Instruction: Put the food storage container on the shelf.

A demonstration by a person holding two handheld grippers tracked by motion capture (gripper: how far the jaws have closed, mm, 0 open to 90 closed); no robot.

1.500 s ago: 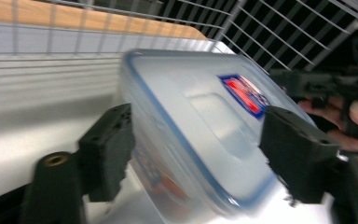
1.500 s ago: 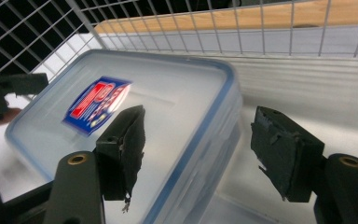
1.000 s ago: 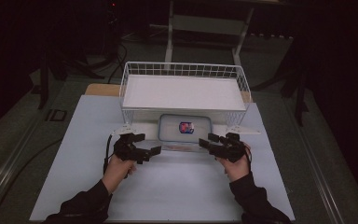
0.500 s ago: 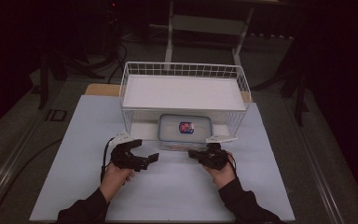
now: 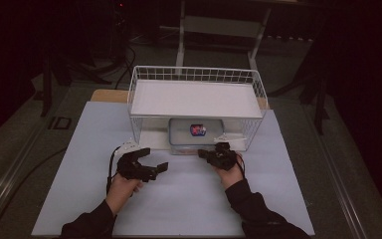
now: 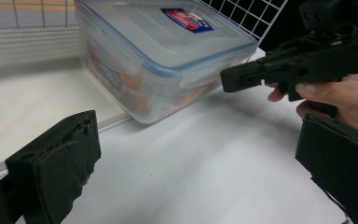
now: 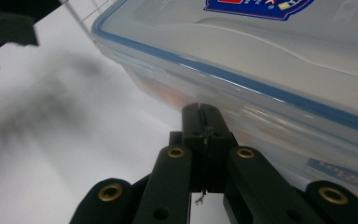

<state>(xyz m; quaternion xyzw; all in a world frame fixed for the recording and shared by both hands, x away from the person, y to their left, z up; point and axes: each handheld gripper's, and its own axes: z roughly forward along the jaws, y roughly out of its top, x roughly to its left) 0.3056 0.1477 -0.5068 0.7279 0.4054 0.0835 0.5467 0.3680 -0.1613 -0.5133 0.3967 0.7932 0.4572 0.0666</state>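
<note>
Tools: two, left tool [image 5: 160, 167] open, right tool [image 5: 202, 154] closed; one container [image 5: 195, 133].

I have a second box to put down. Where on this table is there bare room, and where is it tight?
Bare mat lies left of the left gripper, right of the right gripper, and along the near edge. The wire rack's top shelf is bare too. It is crowded beneath, around the lidded container.
</note>
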